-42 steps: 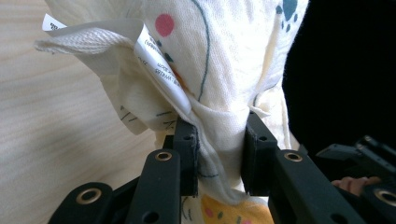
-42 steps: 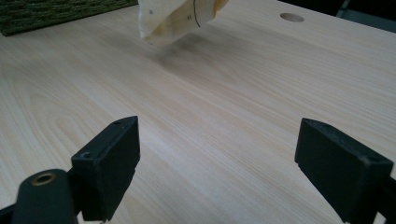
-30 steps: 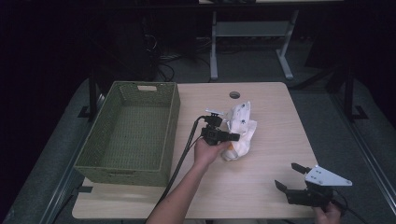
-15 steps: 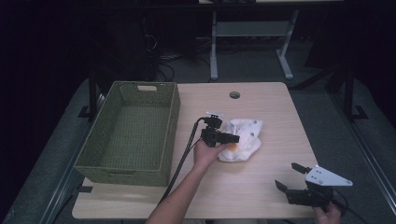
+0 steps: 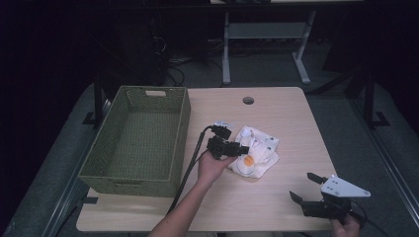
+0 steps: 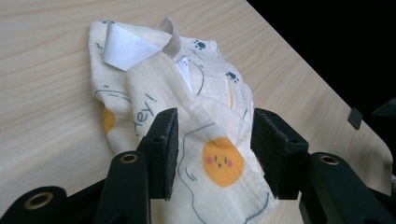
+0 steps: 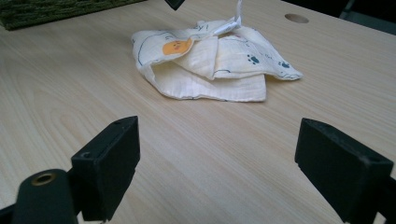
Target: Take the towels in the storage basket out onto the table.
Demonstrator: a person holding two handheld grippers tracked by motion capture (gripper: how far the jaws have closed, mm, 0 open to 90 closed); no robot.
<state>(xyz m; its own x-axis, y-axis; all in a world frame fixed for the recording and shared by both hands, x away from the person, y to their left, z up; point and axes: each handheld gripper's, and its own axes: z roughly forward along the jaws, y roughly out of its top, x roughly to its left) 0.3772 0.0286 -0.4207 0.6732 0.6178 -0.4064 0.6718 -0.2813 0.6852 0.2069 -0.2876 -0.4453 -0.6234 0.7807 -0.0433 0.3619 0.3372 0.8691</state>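
Observation:
A cream cloth [image 5: 255, 156] printed with fried eggs and paw marks lies crumpled on the middle of the wooden table [image 5: 267, 212]. My left gripper [image 5: 244, 148] hovers at the cloth's left edge. In the left gripper view its jaws have just been opening; the cloth [image 6: 205, 116] lies loose between and below the pads, which do not press on it [image 6: 214, 127]. My right gripper [image 5: 301, 186] stands open low over the table near the front right corner. Its jaws [image 7: 219, 140] are wide apart with only bare wood between them, and the cloth [image 7: 210, 60] lies farther off.
A green woven basket [image 5: 184, 129] with nothing in it takes up the left part of the table; its edge [image 7: 46, 9] shows in the right gripper view. A round cable hole [image 5: 248, 100] sits near the far edge. The left gripper's cable runs along the basket's right side.
The cloth, held up by my left gripper a second ago, has dropped and now lies flat on the table. The left jaws have opened. The right gripper has not moved.

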